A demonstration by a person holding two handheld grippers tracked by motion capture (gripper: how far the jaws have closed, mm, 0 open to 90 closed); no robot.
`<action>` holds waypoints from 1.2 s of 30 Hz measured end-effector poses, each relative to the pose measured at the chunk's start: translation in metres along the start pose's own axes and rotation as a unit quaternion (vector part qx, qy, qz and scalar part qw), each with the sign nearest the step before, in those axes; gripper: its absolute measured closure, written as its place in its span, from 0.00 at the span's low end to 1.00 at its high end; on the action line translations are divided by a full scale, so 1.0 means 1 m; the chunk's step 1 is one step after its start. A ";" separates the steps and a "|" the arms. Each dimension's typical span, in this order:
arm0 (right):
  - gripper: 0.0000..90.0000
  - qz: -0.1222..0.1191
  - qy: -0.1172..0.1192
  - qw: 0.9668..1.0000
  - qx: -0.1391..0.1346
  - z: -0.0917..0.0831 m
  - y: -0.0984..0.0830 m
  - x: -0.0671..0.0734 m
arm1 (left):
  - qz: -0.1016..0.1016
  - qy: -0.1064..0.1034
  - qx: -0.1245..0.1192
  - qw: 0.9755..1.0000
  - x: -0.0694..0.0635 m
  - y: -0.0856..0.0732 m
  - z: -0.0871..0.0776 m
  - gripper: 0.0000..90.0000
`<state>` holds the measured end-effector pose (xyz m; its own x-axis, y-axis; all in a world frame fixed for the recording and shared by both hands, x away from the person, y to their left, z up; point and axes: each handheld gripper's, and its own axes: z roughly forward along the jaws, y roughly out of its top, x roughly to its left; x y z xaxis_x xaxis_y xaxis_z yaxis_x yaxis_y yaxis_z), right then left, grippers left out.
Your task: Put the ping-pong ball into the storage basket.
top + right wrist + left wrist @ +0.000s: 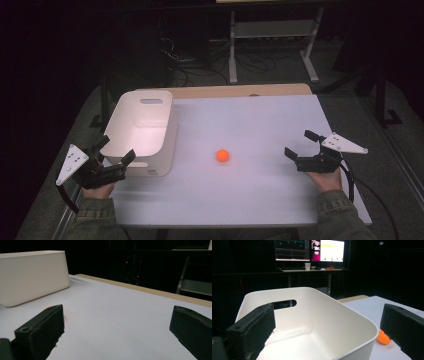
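Two spread, empty grippers, left gripper beside white bin, right gripper well apart from orange ball mid-table; likely pre-grasp, next reaching and closing on ball.

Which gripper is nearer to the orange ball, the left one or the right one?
Right. The right gripper sits open on the table to the ball's right. The left gripper is farther off on the other side, open at the near edge of the white bin. Orange ball.
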<state>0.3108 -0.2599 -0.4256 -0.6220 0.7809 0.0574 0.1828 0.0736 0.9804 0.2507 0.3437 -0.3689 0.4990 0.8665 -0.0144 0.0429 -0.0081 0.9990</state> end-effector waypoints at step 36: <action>0.00 -0.004 -0.001 1.000 0.004 0.002 -0.001 0.001 | 0.043 -0.039 0.048 0.997 -0.004 0.041 0.018 0.00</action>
<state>0.3117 -0.2577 -0.4265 -0.6219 0.7815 0.0498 0.1849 0.0848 0.9791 0.2657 0.3311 -0.3287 0.5705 0.8187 0.0644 0.0782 -0.1323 0.9881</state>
